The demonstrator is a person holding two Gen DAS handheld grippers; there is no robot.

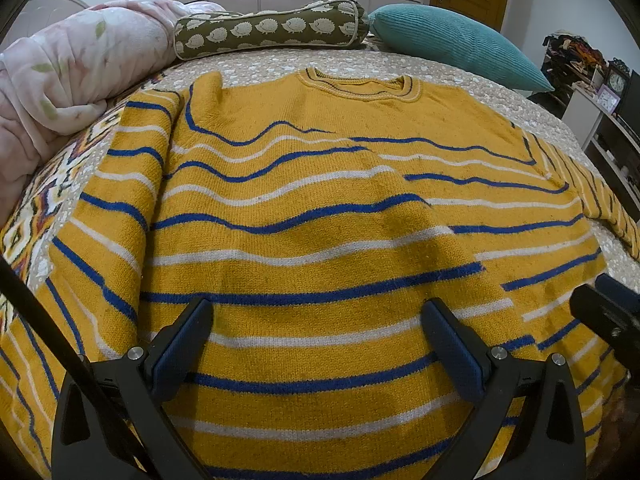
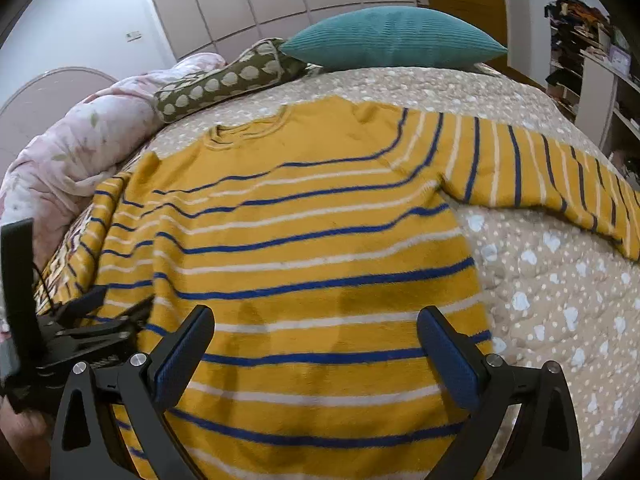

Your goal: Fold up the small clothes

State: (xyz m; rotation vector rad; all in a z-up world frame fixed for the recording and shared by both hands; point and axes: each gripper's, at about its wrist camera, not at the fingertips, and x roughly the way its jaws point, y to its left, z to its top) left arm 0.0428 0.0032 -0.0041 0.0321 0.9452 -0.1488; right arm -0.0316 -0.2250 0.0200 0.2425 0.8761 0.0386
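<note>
The yellow striped sweater (image 1: 320, 208) lies flat on the bed (image 2: 540, 280), collar toward the pillows. Both the left hand-held gripper (image 1: 316, 340) and the right hand-held gripper (image 2: 316, 344) stand wide above its hem, holding nothing. Only the right view shows the outstretched sleeve (image 2: 540, 176); the left view shows the other sleeve folded (image 1: 120, 208) inward.

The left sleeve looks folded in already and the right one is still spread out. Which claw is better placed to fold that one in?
Right. The right claw is open over the sweater on the side of the outstretched sleeve; the left claw sits farther from it.
</note>
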